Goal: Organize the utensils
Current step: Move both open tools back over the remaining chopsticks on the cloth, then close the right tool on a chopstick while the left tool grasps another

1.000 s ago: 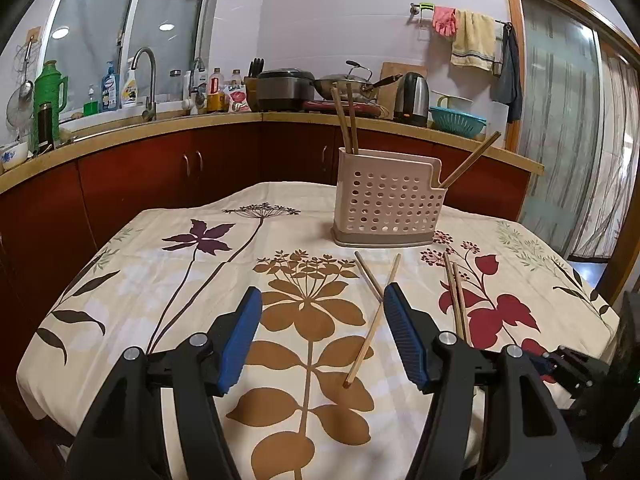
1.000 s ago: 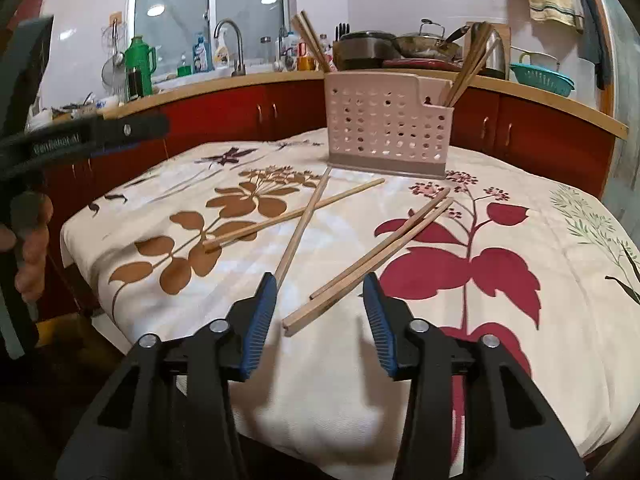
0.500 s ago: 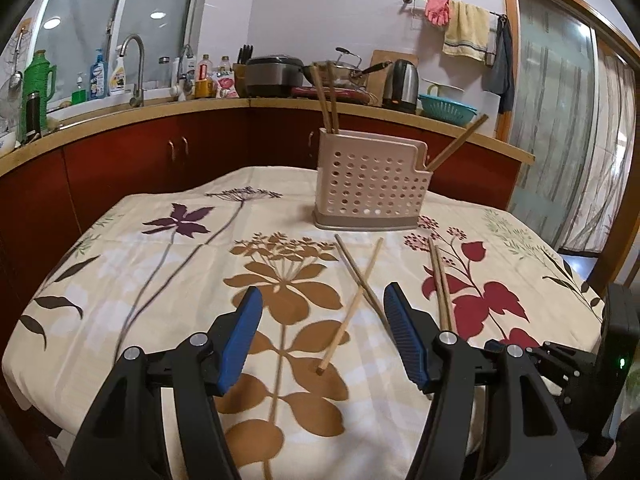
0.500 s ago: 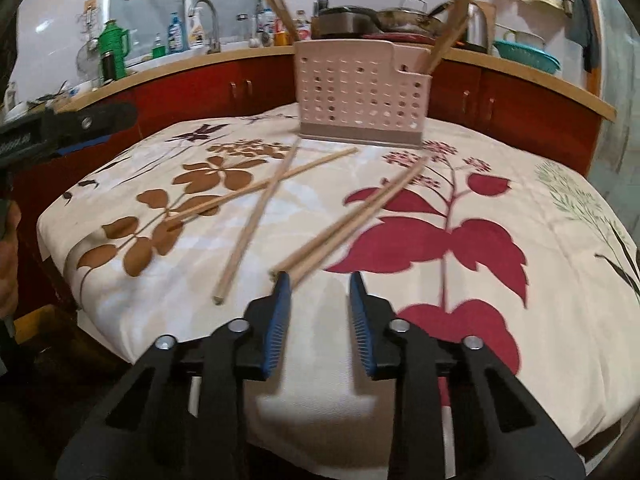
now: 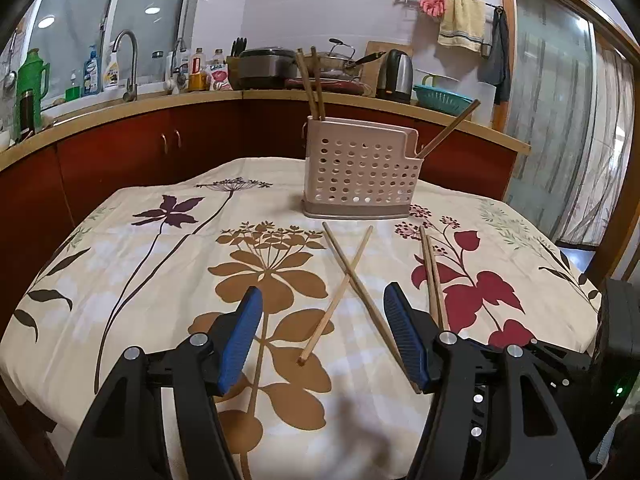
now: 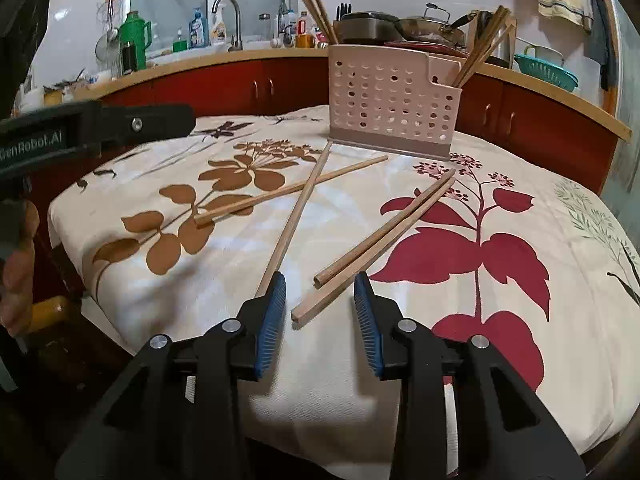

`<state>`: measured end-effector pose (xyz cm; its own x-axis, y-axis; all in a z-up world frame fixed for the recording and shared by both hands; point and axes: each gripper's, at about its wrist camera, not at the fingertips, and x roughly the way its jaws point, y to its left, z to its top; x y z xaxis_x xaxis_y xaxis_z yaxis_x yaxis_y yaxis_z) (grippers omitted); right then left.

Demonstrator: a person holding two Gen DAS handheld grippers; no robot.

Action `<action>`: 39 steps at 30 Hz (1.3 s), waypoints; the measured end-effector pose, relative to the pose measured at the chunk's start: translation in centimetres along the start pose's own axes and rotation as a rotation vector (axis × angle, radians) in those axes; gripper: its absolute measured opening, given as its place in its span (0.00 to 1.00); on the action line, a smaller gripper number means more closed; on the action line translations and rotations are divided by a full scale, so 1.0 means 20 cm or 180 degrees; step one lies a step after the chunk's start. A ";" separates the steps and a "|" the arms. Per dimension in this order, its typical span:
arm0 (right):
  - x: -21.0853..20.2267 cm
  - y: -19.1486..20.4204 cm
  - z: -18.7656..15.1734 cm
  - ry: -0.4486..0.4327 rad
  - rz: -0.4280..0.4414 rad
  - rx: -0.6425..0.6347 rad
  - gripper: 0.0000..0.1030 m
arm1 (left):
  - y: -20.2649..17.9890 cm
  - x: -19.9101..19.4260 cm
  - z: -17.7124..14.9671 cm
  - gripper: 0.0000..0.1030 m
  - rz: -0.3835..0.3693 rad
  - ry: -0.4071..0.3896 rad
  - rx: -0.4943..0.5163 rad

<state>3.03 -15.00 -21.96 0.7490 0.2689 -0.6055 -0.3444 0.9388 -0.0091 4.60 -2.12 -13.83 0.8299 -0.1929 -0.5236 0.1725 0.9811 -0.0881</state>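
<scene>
A pink perforated utensil holder (image 5: 360, 172) (image 6: 390, 100) stands at the table's far side with chopsticks upright in both ends. Two crossed chopsticks (image 5: 348, 276) (image 6: 304, 196) and a side-by-side pair (image 5: 432, 276) (image 6: 384, 236) lie on the floral cloth. My left gripper (image 5: 324, 340) is open, and the near end of one crossed chopstick lies between its fingers, untouched. The jaws of my right gripper (image 6: 320, 304) are opening. The pair's near ends lie between its blue pads (image 6: 272, 320) without touching them.
The left gripper's black body (image 6: 100, 124) and a hand (image 6: 16, 280) fill the left edge of the right wrist view. Part of the right gripper (image 5: 616, 340) shows low on the right. A counter (image 5: 160, 104) with sink, bottles and cookware runs behind the table.
The right gripper's jaws narrowed, then widened again, with the pair's near ends now between them. The left gripper drifted slightly lower and closer to the crossed chopsticks, jaws unchanged.
</scene>
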 end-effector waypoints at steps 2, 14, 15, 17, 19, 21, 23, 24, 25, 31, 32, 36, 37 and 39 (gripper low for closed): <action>0.01 -0.01 -0.01 0.0050 -0.0043 0.0030 0.34 | 0.00 0.01 0.00 0.60 -0.0001 0.0010 -0.0012; -0.02 -0.22 -0.04 0.0147 -0.0265 0.0389 0.12 | -0.04 0.02 -0.02 0.60 -0.0014 0.0067 0.0043; -0.02 -0.24 -0.04 0.0146 -0.0286 0.0420 0.11 | -0.05 0.02 -0.02 0.60 -0.0016 0.0077 0.0054; -0.04 -0.29 -0.05 0.0142 -0.0330 0.0508 0.09 | -0.08 0.02 -0.03 0.60 -0.0030 0.0113 0.0082; -0.05 -0.35 -0.06 0.0130 -0.0377 0.0596 0.07 | -0.11 0.03 -0.05 0.60 -0.0050 0.0152 0.0118; -0.07 -0.41 -0.07 0.0104 -0.0456 0.0647 0.06 | -0.16 0.05 -0.07 0.60 -0.0087 0.0227 0.0144; -0.08 -0.46 -0.09 0.0084 -0.0509 0.0701 0.06 | -0.22 0.08 -0.11 0.60 -0.0147 0.0322 0.0177; -0.09 -0.48 -0.10 0.0077 -0.0522 0.0739 0.06 | -0.24 0.09 -0.12 0.60 -0.0161 0.0352 0.0207; -0.09 -0.51 -0.11 0.0074 -0.0531 0.0782 0.06 | -0.26 0.11 -0.14 0.60 -0.0170 0.0384 0.0251; -0.11 -0.55 -0.13 0.0036 -0.0477 0.0814 0.06 | -0.34 0.22 -0.22 0.35 -0.0186 0.0682 0.0362; -0.11 -0.55 -0.13 0.0034 -0.0470 0.0809 0.06 | -0.34 0.23 -0.23 0.33 -0.0198 0.0730 0.0345; -0.11 -0.54 -0.13 0.0032 -0.0456 0.0801 0.06 | -0.34 0.24 -0.26 0.33 -0.0176 0.0764 0.0405; -0.11 -0.54 -0.13 0.0033 -0.0454 0.0796 0.06 | -0.35 0.24 -0.26 0.33 -0.0167 0.0757 0.0439; -0.11 -0.53 -0.13 0.0038 -0.0453 0.0783 0.06 | -0.34 0.23 -0.27 0.27 -0.0151 0.0736 0.0467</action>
<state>3.57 -26.18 -22.52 0.7727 0.1295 -0.6214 -0.0876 0.9913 0.0977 4.45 -9.70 -20.23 0.6788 -0.2131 -0.7027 0.2974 0.9548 -0.0023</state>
